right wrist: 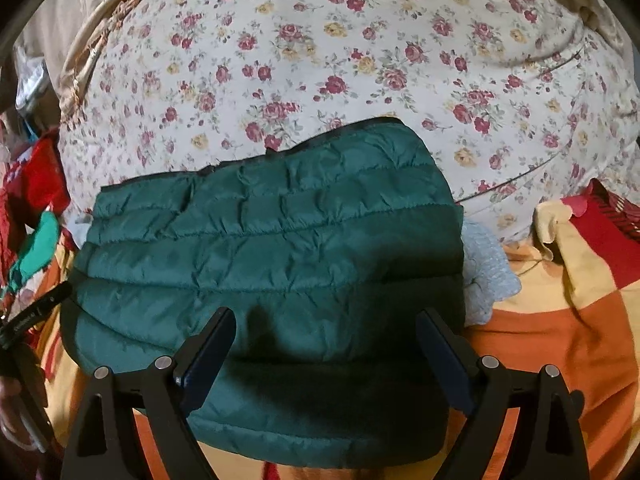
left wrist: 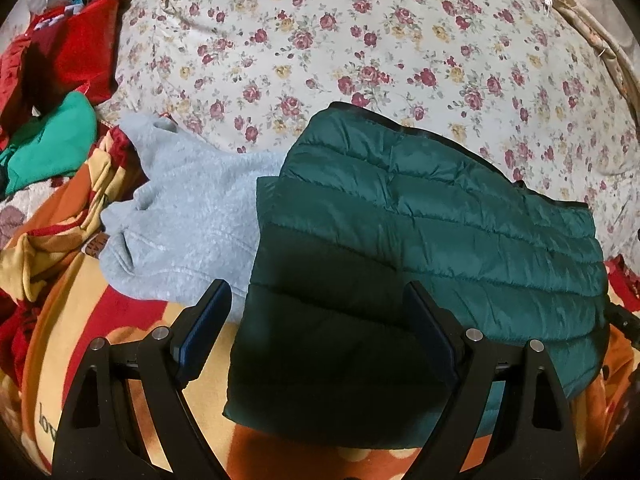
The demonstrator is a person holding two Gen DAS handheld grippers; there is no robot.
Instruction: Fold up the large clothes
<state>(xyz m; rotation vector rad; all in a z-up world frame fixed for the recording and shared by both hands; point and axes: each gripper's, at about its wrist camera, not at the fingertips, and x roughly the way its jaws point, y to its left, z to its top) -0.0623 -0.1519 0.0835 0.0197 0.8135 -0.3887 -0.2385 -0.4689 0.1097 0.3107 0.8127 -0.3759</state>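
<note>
A dark green quilted puffer jacket (left wrist: 420, 232) lies folded into a compact rectangle on the bed; it also shows in the right wrist view (right wrist: 272, 248). My left gripper (left wrist: 316, 292) is open and empty, hovering over the jacket's near left part. My right gripper (right wrist: 324, 320) is open and empty, hovering over the jacket's near edge. A light grey fleece garment (left wrist: 192, 216) lies partly under the jacket's left side; a bit of it shows at the jacket's right in the right wrist view (right wrist: 484, 276).
A floral quilt (left wrist: 360, 48) covers the far bed. An orange, yellow and red blanket (right wrist: 560, 340) lies underneath. Red clothes (left wrist: 68, 52) and a green garment (left wrist: 52, 144) are piled at the far left. The left gripper's edge (right wrist: 28, 316) shows at left.
</note>
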